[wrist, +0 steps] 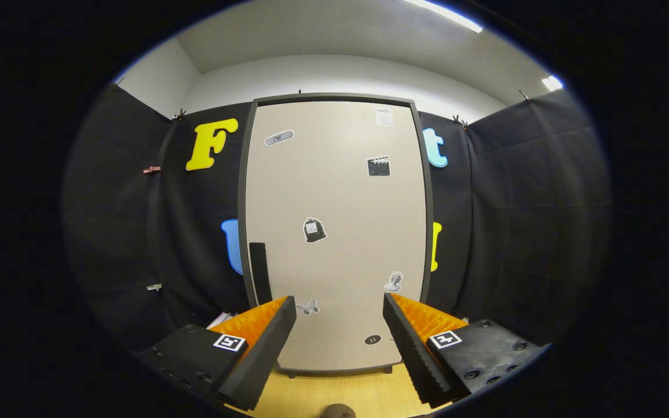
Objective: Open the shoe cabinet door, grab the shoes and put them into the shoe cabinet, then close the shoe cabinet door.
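Two fingers of the gripper [339, 307] stood wide apart with nothing between them, aimed squarely at the shoe cabinet door [334, 232], which was shut. I judged I held it there to line up on the dark handle [259, 273] near the door's left edge, just beyond the left finger. The cabinet's inside was hidden behind the door. A dark rounded object [337, 411] low on the wooden floor [334, 392] was cut off; possibly a shoe, I couldn't tell.

Dark object [337, 411] below tool, cut off
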The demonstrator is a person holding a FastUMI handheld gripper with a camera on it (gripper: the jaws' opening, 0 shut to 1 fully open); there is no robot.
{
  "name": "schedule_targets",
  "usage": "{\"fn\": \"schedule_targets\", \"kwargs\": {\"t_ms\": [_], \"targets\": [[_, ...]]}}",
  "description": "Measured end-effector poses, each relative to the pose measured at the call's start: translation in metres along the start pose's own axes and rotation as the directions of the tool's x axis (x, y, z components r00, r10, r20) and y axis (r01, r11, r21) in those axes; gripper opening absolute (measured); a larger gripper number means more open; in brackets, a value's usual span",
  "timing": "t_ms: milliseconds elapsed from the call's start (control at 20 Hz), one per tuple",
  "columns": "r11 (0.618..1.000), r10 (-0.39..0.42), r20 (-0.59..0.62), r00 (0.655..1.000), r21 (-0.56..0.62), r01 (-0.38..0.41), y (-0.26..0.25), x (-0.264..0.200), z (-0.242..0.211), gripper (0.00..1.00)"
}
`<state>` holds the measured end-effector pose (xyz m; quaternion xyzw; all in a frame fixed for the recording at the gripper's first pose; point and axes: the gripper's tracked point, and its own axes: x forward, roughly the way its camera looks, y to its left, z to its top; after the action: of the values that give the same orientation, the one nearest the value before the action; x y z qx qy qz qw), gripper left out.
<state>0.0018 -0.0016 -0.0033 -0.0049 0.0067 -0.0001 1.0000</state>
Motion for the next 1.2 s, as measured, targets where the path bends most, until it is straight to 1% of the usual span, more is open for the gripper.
{"fn": "schedule_targets", "kwargs": {"t_ms": [250,450,700,950,1200], "targets": [[1.000,-0.012,-0.001,1.000,-0.006,0.012,-0.002,-0.003,0.000,0.99],[1.000,-0.005,0.003,1.000,-0.003,0.005,0.005,-0.003,0.001,0.98],[1.000,0.006,-0.023,1.000,-0.007,-0.006,0.020,0.001,-0.009,0.98],[0.998,0.060,-0.032,0.998,0.021,-0.059,0.054,0.016,-0.017,0.99],[0.991,0.129,-0.044,0.991,0.048,-0.127,0.099,0.049,-0.029,0.99]]}}
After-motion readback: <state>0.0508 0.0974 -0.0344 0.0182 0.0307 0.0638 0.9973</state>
